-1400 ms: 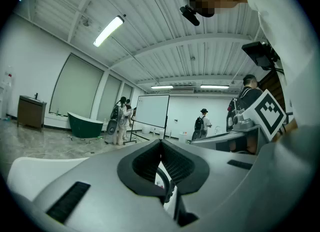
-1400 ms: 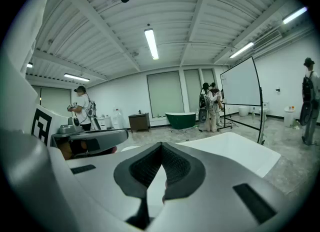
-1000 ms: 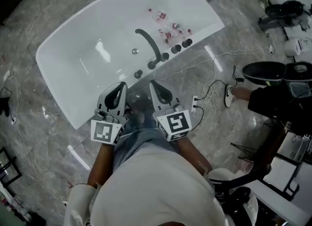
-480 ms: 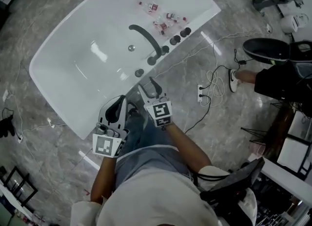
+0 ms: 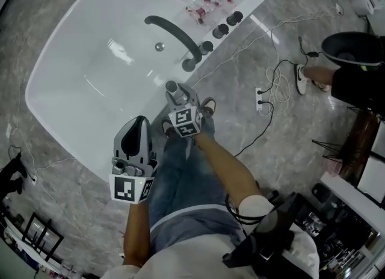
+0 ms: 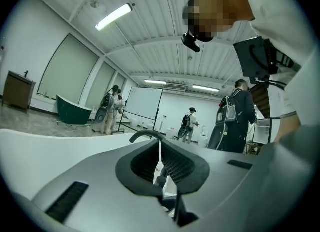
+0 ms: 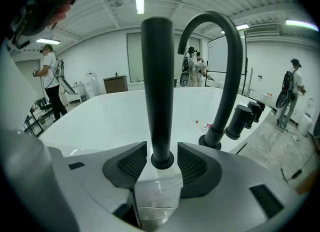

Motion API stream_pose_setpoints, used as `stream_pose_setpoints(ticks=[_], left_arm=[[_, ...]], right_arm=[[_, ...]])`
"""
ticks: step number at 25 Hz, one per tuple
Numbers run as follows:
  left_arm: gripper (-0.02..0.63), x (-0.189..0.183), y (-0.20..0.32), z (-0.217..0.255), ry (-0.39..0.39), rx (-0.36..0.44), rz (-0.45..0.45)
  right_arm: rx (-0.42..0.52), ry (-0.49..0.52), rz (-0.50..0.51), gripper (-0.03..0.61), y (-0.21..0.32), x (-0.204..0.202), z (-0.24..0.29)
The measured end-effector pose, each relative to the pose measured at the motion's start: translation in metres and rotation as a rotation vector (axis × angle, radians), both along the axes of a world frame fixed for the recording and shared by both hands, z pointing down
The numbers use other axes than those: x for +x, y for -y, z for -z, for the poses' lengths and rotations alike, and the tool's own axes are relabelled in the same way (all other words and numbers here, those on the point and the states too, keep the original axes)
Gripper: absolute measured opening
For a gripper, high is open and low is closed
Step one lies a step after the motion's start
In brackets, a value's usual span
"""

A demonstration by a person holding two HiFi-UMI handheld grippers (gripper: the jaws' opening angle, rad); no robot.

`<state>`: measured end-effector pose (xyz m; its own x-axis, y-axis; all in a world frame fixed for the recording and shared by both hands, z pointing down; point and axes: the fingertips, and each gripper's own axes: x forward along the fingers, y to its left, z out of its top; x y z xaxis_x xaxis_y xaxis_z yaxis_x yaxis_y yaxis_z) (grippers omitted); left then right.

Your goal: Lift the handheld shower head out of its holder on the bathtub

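Right gripper view: the shower head point(image 7: 156, 91) stands upright on the tub point(image 7: 100, 118) rim, straight between the two pads of the right claw point(image 7: 162, 151). The jaws are opening, with a thin gap on either side of the dark shaft. The faucet point(image 7: 227, 51) arches just right of it, and the knobs point(image 7: 242, 118) follow along the same rim.

In the head view the right forearm reaches out to the near rim of the tub point(image 5: 57, 124), the right claw point(image 5: 175, 94) tipped downward around the shower head point(image 5: 171, 85).

The left claw point(image 5: 138, 122) hangs back just off the tub's near edge, pointing level across the tub. In the left gripper view its jaws point(image 6: 160, 148) are pressed together with nothing between them.
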<state>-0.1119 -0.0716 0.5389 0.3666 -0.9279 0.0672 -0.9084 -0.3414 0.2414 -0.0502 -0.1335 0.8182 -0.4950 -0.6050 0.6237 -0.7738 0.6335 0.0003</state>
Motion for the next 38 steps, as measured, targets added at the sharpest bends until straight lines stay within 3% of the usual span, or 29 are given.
stream_pose_setpoints(ticks=[3,7,12,16,24,29,38], left_arm=[[0.018,0.007,0.01,-0.033,0.006,-0.003,-0.006],[0.018,0.011,0.007,-0.067,-0.002,-0.028,0.007],[0.018,-0.013,-0.014,-0.08,-0.019,-0.046,0.029],[0.018,-0.021,-0.018,-0.064,-0.018,-0.025,0.044],[0.018,-0.027,-0.02,0.011,-0.048,0.027,0.064],[0.018,-0.018,-0.027,0.09,-0.089,0.073,0.022],[0.018,-0.015,-0.067,0.247,-0.179,0.179,-0.004]], right_arm=[[0.027,-0.044,0.063,0.178,0.012,-0.003,-0.042],[0.035,-0.05,0.065,0.132,0.021,0.001,-0.075],[0.039,-0.039,0.067,0.126,0.009,-0.018,-0.076],[0.064,-0.009,0.071,0.124,0.002,-0.02,-0.045],[0.136,0.117,0.052,0.124,-0.037,-0.002,0.105],[0.203,0.17,0.087,0.124,-0.064,0.007,0.246],[0.193,0.276,0.133,0.124,-0.135,0.03,0.485]])
